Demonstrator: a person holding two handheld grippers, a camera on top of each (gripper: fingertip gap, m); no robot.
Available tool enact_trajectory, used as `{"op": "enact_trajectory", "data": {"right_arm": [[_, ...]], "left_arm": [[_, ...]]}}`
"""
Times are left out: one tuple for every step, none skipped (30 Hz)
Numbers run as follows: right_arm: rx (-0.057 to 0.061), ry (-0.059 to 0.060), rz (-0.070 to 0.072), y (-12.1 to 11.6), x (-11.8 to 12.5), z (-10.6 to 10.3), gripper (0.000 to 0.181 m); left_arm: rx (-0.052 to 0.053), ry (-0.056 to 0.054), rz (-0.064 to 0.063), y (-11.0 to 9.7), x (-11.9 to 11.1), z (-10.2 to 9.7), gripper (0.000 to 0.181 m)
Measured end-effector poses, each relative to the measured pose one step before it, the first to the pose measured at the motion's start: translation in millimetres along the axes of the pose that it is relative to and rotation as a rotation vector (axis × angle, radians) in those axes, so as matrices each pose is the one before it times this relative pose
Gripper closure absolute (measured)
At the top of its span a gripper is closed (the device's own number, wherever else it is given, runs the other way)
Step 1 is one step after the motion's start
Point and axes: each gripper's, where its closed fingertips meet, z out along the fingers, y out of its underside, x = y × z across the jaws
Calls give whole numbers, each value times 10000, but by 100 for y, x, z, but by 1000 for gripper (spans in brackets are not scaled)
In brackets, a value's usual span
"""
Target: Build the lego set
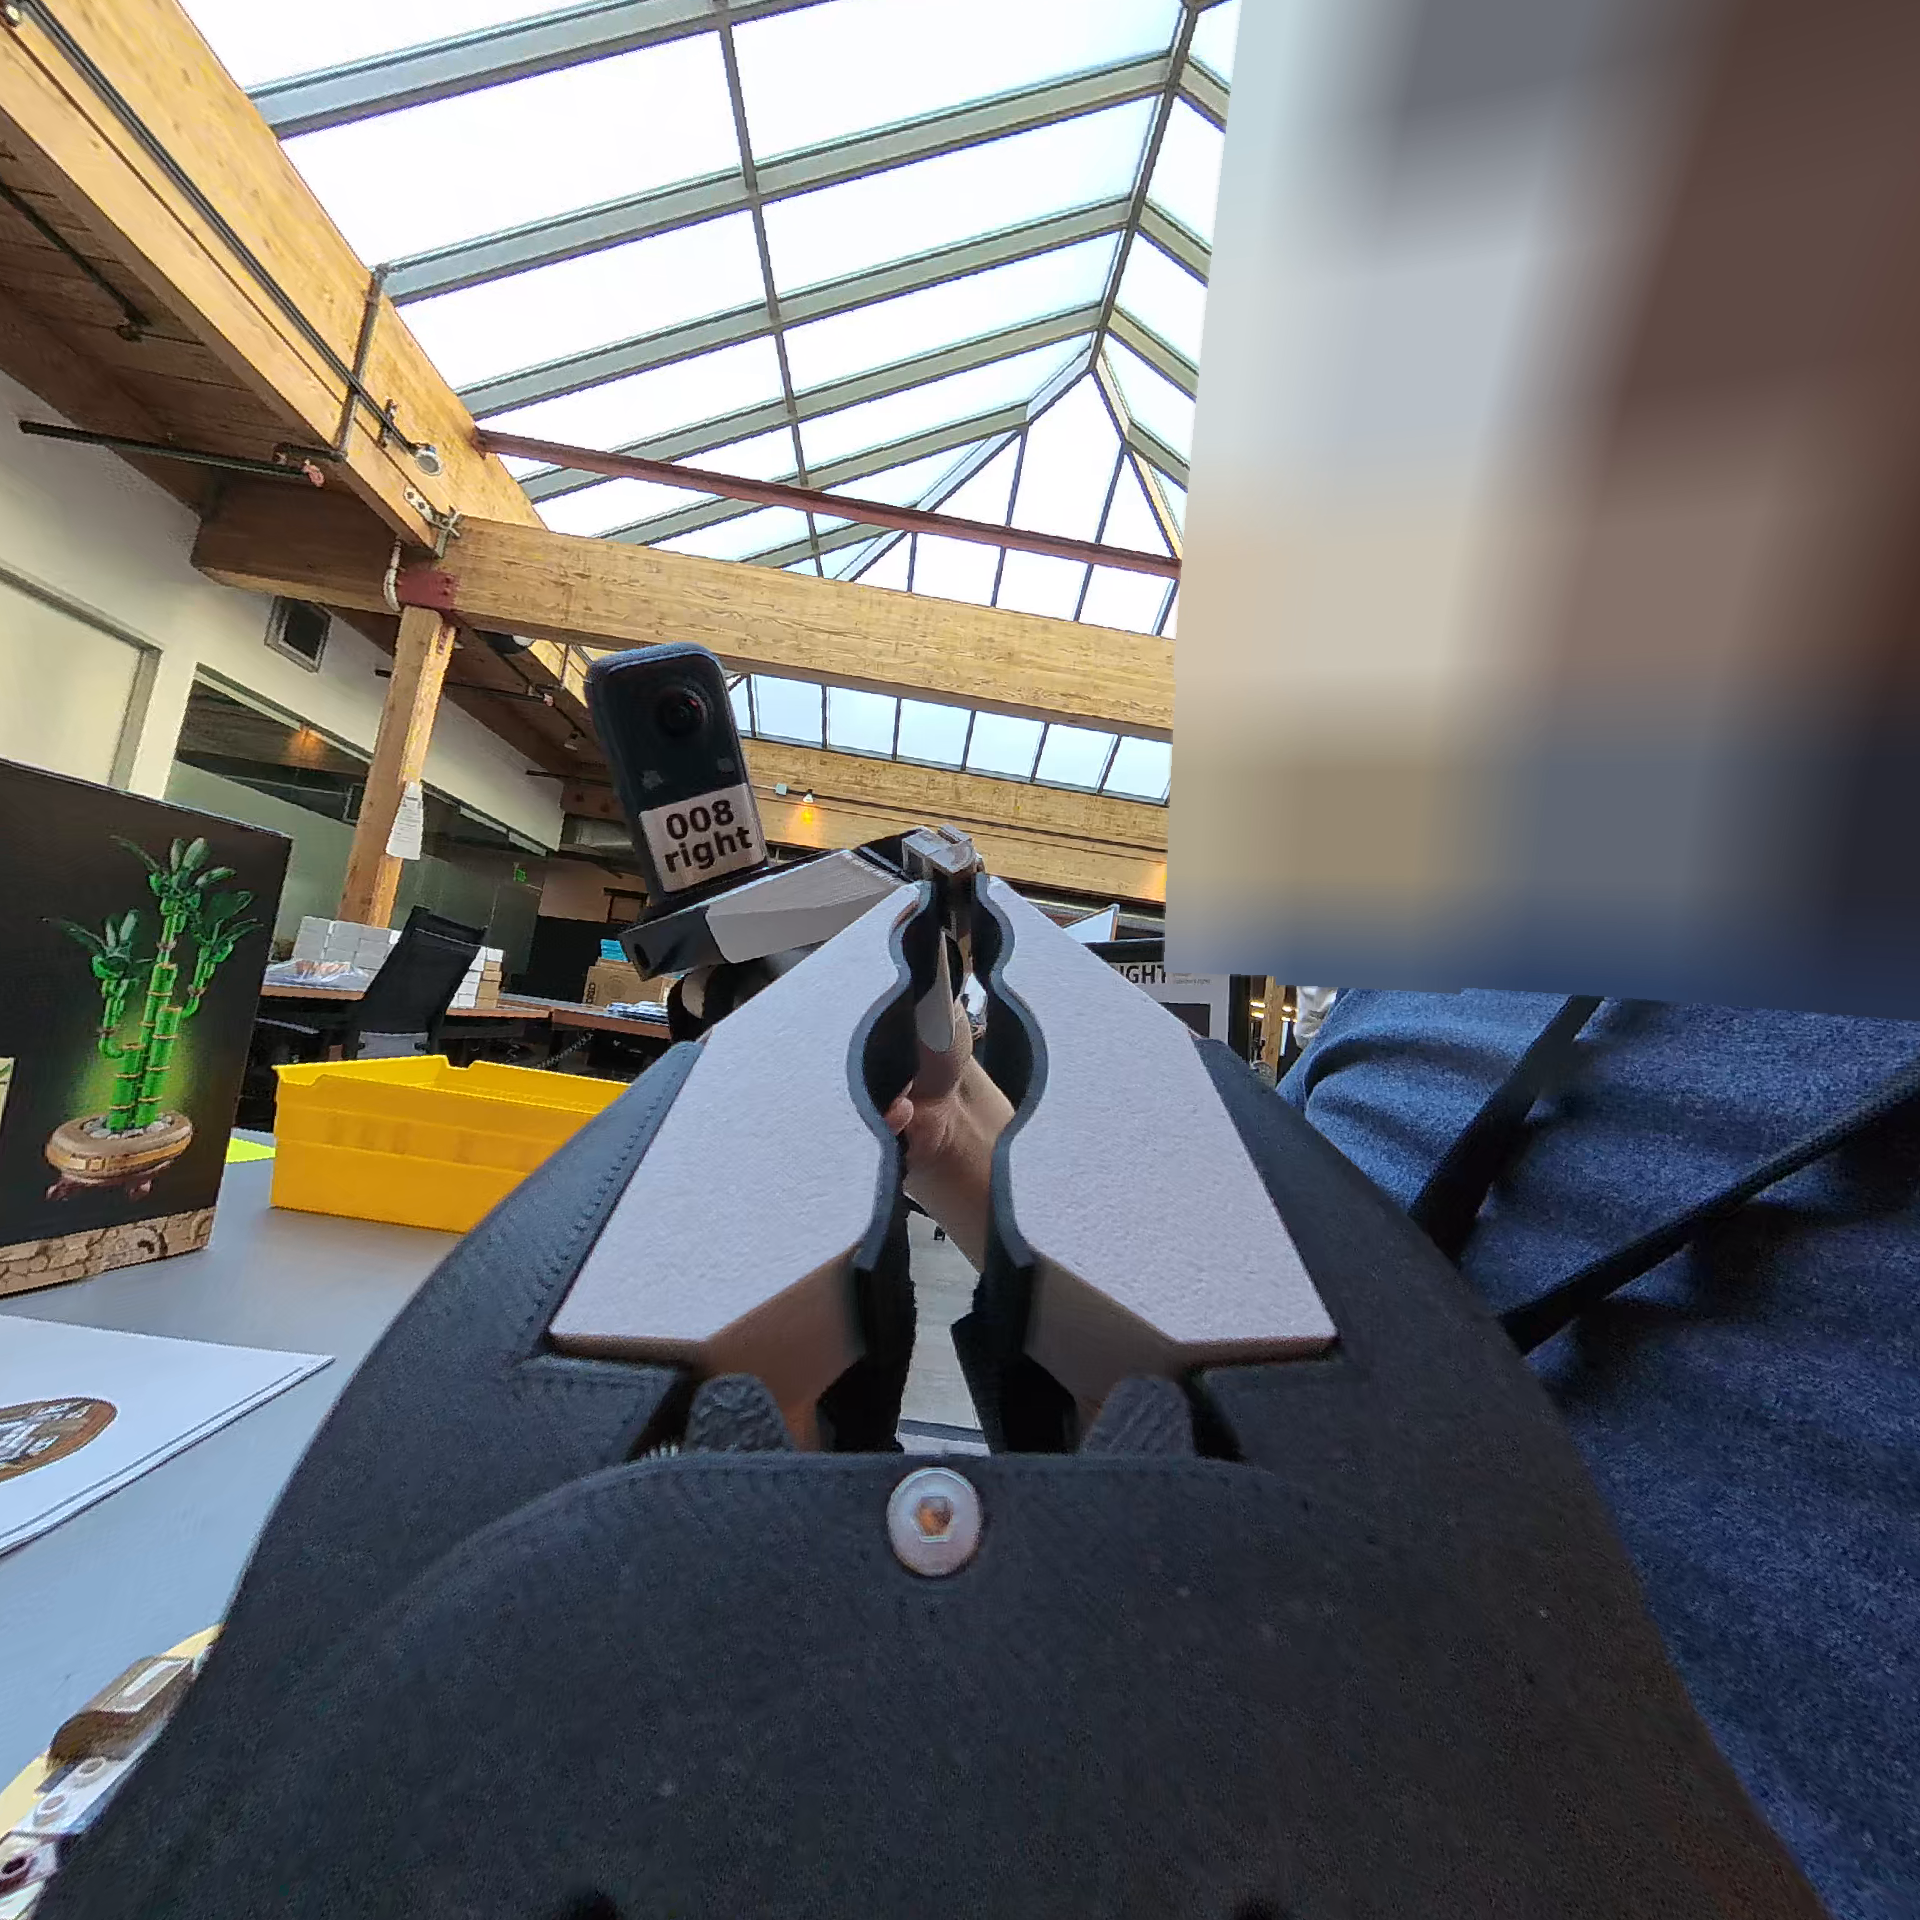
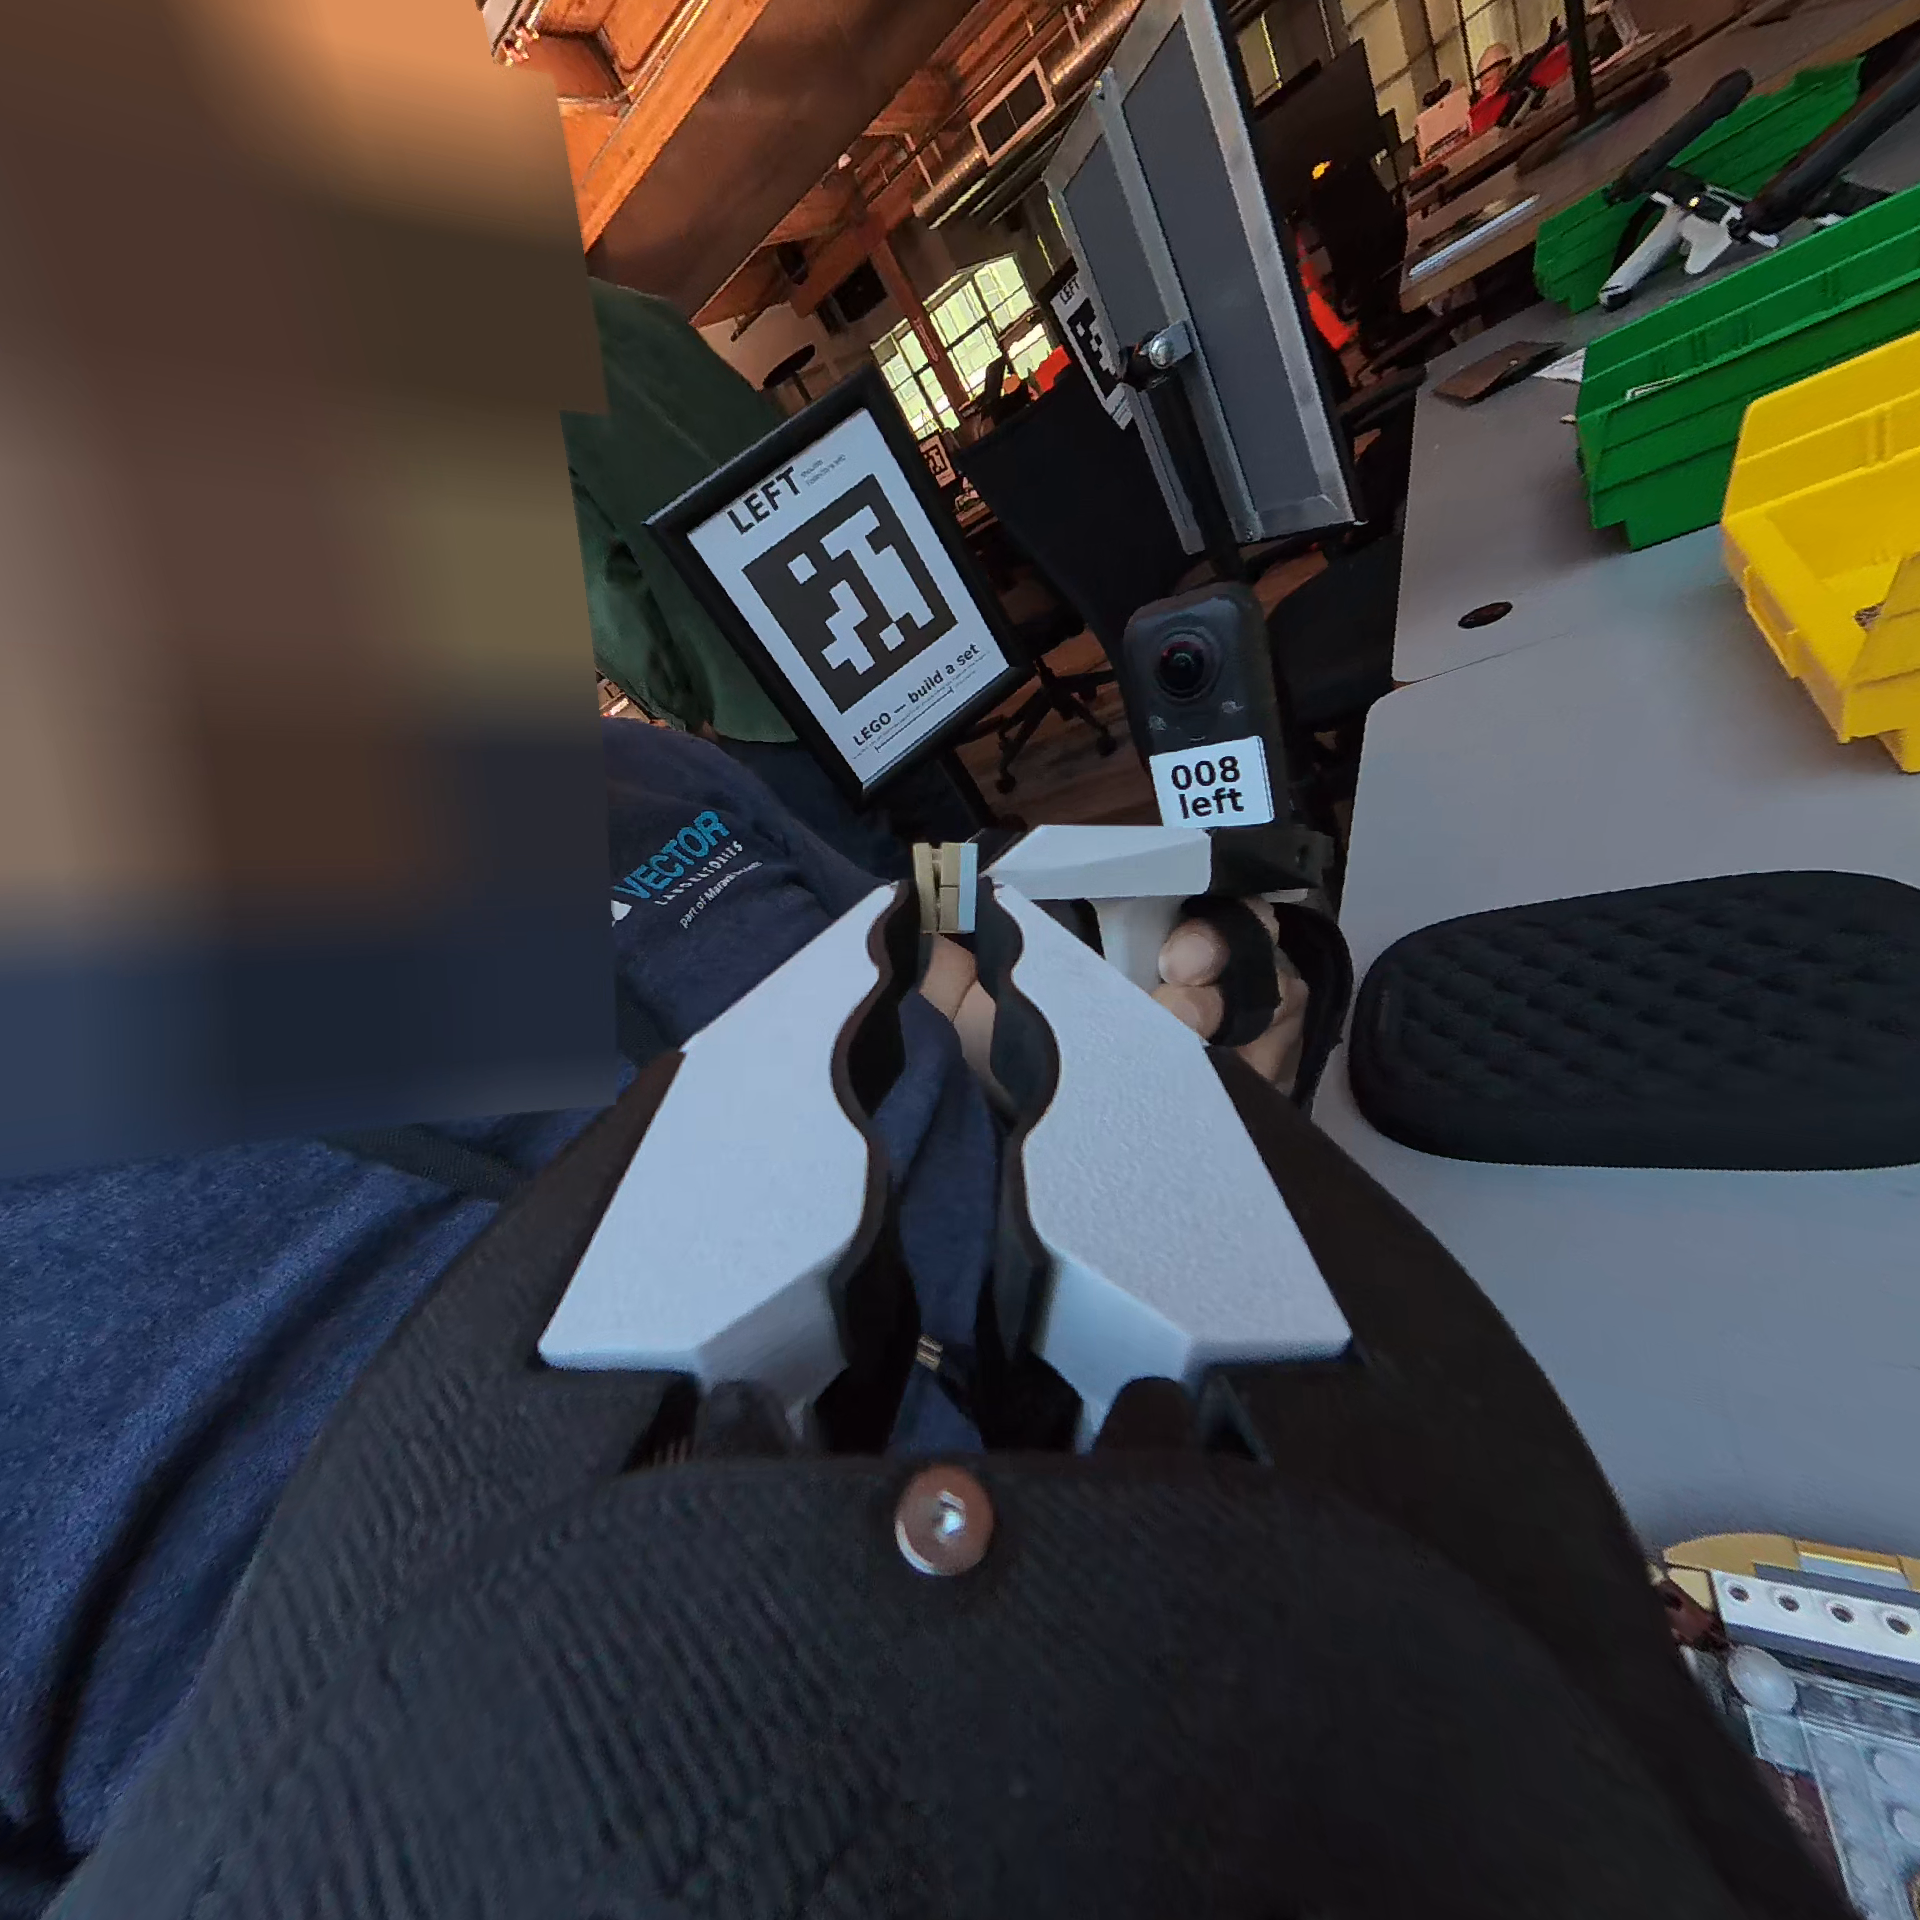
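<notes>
Both grippers are raised off the table in front of a person in a blue sweater and meet tip to tip. In the left wrist view my left gripper (image 1: 941, 896) is shut on a small grey lego piece (image 1: 941, 852). The right gripper's white finger (image 1: 800, 899) reaches that piece from the left. In the right wrist view my right gripper (image 2: 943, 920) is shut on a small tan and light grey lego stack (image 2: 943, 885). The left gripper's finger (image 2: 1091, 860) touches the stack's grey side from the right. How the pieces join is hidden by the tips.
A lego box with a bamboo picture (image 1: 125, 1018), a yellow bin (image 1: 416, 1132) and an instruction sheet (image 1: 135, 1403) lie on the grey table. The right wrist view shows a black padded case (image 2: 1642, 1018), yellow (image 2: 1829, 582) and green bins (image 2: 1745, 364), a framed marker sign (image 2: 842, 592) and a partial build (image 2: 1818, 1683). My two grippers' fingertips are within a few centimetres of each other.
</notes>
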Motion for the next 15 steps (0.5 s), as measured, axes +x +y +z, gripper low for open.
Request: {"op": "enact_trajectory", "data": {"right_arm": [[26, -67, 28, 12, -79, -4, 171], [24, -39, -11, 0, -46, -11, 171], [56, -75, -51, -36, -83, -1, 171], [44, -101, -28, -54, -137, 4, 171], [20, -64, -9, -77, -99, 0, 169], [120, 102, -15, -241, 132, -2, 161], [103, 77, -85, -176, 74, -5, 157], [19, -53, -72, -57, -130, 31, 157], [-3, -77, -29, -8, -159, 70, 156], [-74, -79, -7, 94, -151, 102, 156], [-79, -16, 3, 77, -50, 83, 155], [-27, 18, -9, 13, 5, 76, 155], [-6, -18, 27, -10, -46, 67, 157], [-21, -46, 56, -7, -73, 59, 159], [-40, -50, 19, 39, -70, 13, 161]], "left_arm": [[-33, 41, 5, -4, 86, 20, 178], [-62, 35, -26, 15, 49, 16, 178], [-62, 37, -33, -15, 52, 44, 178], [-48, 48, -4, -33, 87, 46, 178], [-61, 42, 42, -13, 119, 56, 178], [-81, 86, 95, 41, 223, 76, 178], [-81, 24, 86, 60, 142, 73, 178], [-4, 5, 81, -46, 106, 34, 178], [44, 61, 15, -113, 133, 3, 178], [28, 52, -28, -84, 82, -22, 178], [-18, -26, 1, -5, -59, -33, 178], [-32, 14, 34, 37, 1, -33, 178], [-60, -18, 3, 82, -63, -23, 178], [-46, 7, -3, 46, -18, -18, 178], [-31, 23, 20, 16, 39, -11, 178]]}}
